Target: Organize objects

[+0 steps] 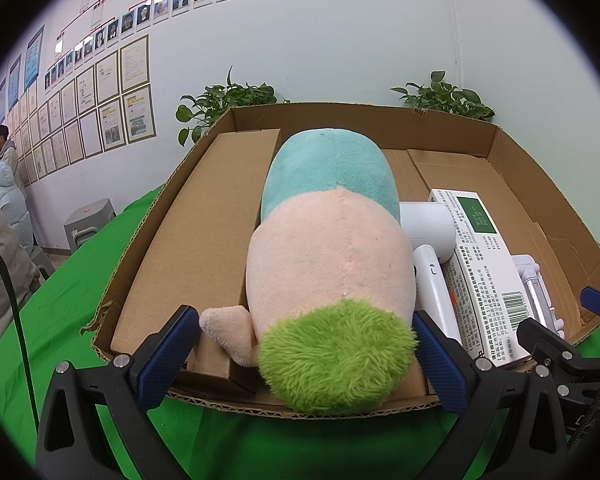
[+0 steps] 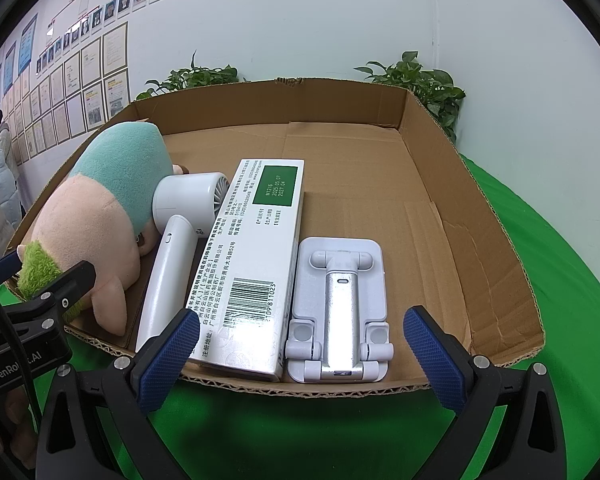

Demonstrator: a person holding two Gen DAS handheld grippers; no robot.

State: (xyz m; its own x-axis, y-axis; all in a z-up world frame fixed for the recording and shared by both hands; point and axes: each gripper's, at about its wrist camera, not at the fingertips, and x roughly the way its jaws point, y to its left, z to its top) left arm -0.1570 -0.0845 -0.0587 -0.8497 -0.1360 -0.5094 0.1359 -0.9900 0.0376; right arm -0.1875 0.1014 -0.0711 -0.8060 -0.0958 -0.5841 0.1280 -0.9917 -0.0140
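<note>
A shallow cardboard tray [image 1: 540, 184] [image 2: 440, 184] holds a plush pig [image 1: 332, 264] [image 2: 92, 216], a brown carton [image 1: 204, 232], a white hand fan [image 1: 428, 248] [image 2: 172, 248], a white medicine box [image 1: 484, 264] [image 2: 252, 256] and a white folding phone stand [image 1: 536, 292] [image 2: 340, 312]. My left gripper [image 1: 306, 356] is open, its fingers either side of the pig's green end at the tray's near edge. My right gripper [image 2: 302, 356] is open, in front of the phone stand and medicine box. The left gripper also shows in the right wrist view [image 2: 36, 280].
The tray stands on a green cloth [image 1: 80, 296] [image 2: 560, 280]. Two potted plants [image 1: 224, 104] [image 2: 420, 80] stand behind it against a white wall. People stand at the far left [image 1: 4, 168]. The tray's right half [image 2: 380, 168] is bare cardboard.
</note>
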